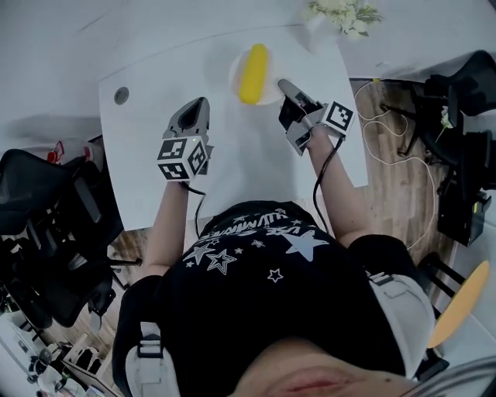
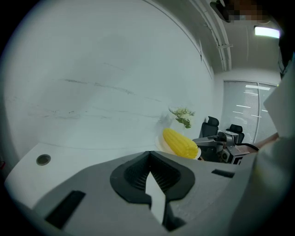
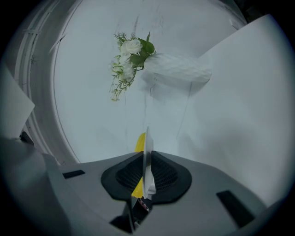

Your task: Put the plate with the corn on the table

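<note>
A yellow corn cob (image 1: 253, 73) lies on a white plate (image 1: 235, 74) over the far middle of the white table (image 1: 155, 178). My right gripper (image 1: 284, 84) is shut on the plate's right rim. In the right gripper view the rim (image 3: 147, 150) stands edge-on between the pads, with the corn (image 3: 139, 143) just left of it. I cannot tell whether the plate touches the table. My left gripper (image 1: 200, 102) hovers over the table left of the plate, jaws shut and empty. From the left gripper view (image 2: 148, 159) the corn (image 2: 180, 143) and the right gripper (image 2: 209, 143) lie ahead to the right.
A white vase of flowers (image 1: 341, 14) stands at the table's far right corner, just beyond the plate, and looms close in the right gripper view (image 3: 177, 69). A round cable hole (image 1: 121, 95) is at the far left. Office chairs (image 1: 54, 233) flank the table.
</note>
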